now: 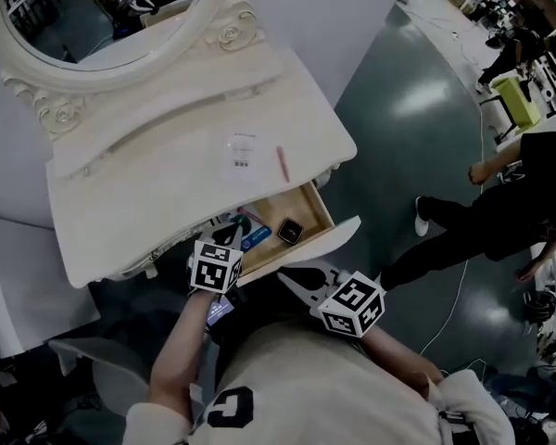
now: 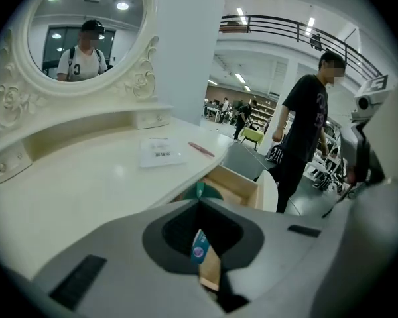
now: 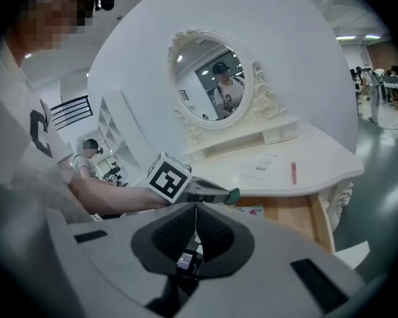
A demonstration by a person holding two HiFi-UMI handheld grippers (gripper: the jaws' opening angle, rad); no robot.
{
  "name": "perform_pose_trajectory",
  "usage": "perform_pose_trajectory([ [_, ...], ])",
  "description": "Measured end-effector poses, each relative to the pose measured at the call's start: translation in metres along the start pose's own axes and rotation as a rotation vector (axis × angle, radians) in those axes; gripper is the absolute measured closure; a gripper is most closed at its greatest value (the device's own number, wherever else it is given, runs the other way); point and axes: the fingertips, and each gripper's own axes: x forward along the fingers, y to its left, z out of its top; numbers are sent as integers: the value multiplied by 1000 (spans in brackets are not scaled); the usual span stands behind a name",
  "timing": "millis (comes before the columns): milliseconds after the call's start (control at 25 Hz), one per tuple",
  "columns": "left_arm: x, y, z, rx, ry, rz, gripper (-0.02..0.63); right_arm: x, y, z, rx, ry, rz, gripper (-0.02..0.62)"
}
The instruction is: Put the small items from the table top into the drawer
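Note:
A white dressing table (image 1: 157, 184) has its wooden drawer (image 1: 320, 213) pulled open. Inside lie a blue item (image 1: 257, 237) and a small dark square item (image 1: 290, 232). On the table top rest a red pen-like stick (image 1: 282, 163) (image 2: 201, 149) (image 3: 293, 171) and a white barcode card (image 1: 243, 153) (image 2: 160, 152). My left gripper (image 1: 236, 230) (image 2: 199, 203) hangs over the drawer's left part, shut on a small green item (image 2: 200, 191) (image 3: 233, 195) that sticks out at its tips. My right gripper (image 1: 292, 276) (image 3: 196, 207) is shut and holds nothing, just in front of the drawer.
An oval mirror (image 1: 111, 17) stands at the back of the table. A person in black (image 1: 500, 211) (image 2: 305, 124) stands on the grey floor to the right of the drawer. More desks and equipment lie beyond.

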Motion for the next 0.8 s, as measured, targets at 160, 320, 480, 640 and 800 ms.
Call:
perform_pose_trajectory([
  [160, 12, -10, -7, 19, 41, -34, 552, 3, -1, 3, -5, 4, 1, 565],
  [320, 28, -12, -16, 23, 86, -47, 552, 8, -7, 7, -13, 13, 14, 565],
  [480, 42, -15, -24, 4, 119, -46, 552, 7, -15, 9, -12, 21, 33, 565],
  [640, 53, -19, -30, -7, 127, -24, 551, 6, -22, 10, -25, 29, 69, 565],
  [800, 59, -19, -31, -24, 147, 12, 551, 4, -27, 18, -50, 34, 110, 565],
])
